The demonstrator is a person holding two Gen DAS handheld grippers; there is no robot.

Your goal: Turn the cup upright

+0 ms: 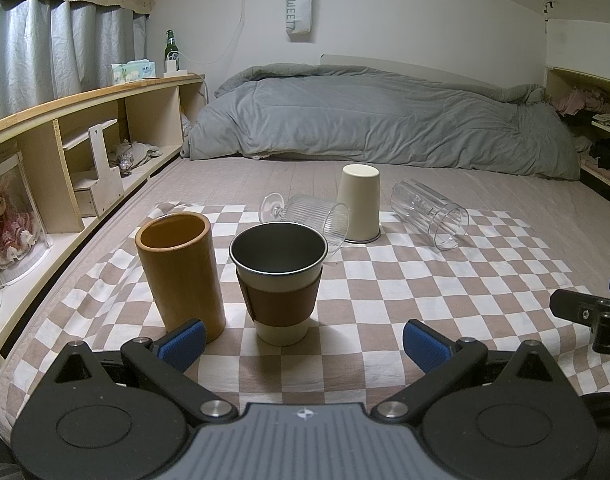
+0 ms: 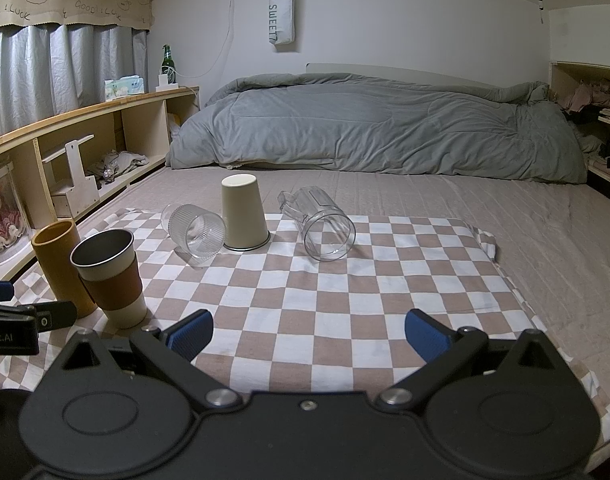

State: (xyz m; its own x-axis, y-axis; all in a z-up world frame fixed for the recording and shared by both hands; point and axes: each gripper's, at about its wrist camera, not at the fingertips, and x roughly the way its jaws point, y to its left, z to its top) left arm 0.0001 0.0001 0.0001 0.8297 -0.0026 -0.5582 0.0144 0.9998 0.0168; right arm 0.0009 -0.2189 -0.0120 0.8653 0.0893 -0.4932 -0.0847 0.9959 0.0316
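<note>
Two upright cups (image 1: 279,280) near left gripper (image 1: 303,342); ribbed glass (image 2: 197,232) touching inverted cup (image 2: 244,212).

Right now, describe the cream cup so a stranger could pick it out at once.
Find the checkered cloth spread on the bed, and look along its far edge, nearest the grey duvet. The cream cup stands there between a ribbed glass and a clear mug. Both of those lie on their sides and are see-through; this one is opaque and stands mouth down.
</note>
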